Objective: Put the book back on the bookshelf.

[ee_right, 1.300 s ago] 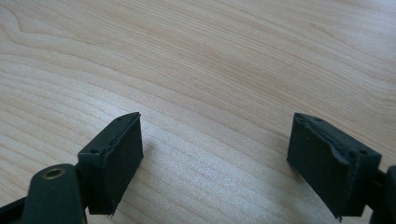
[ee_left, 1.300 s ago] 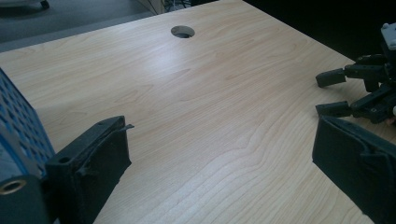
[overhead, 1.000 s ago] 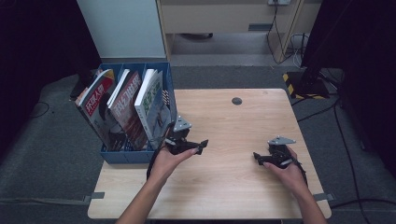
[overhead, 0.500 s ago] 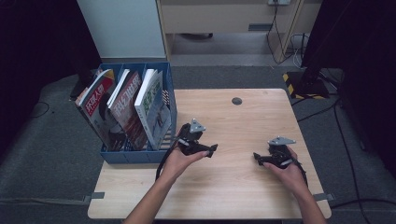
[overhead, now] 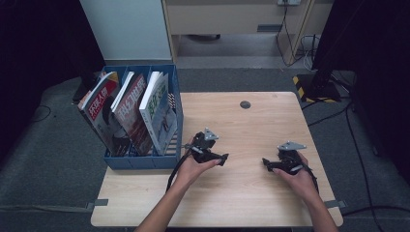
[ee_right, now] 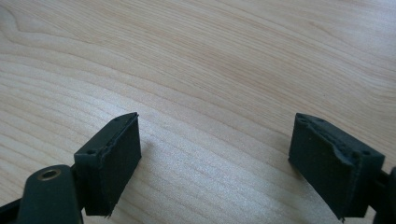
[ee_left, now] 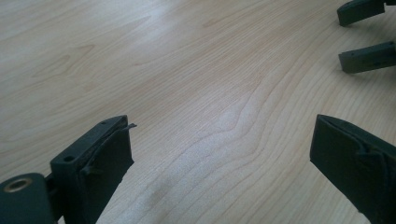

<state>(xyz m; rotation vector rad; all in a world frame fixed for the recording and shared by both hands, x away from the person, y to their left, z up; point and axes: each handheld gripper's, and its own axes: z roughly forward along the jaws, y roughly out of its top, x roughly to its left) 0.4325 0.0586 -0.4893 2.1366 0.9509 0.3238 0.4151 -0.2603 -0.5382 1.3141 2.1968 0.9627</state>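
Magazines (overhead: 130,113): upright in blue file box (overhead: 140,162) at table's (overhead: 251,193) left edge, near left tongs | left tongs (overhead: 223,158): jaws wide apart, nothing between, low over bare table just right of box | right tongs (overhead: 265,163): jaws spread, empty, over wood, facing left tongs

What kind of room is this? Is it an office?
Probably an office or lab: a wooden table with a blue file holder of magazines, cabinets behind, and cables across a grey carpeted floor.
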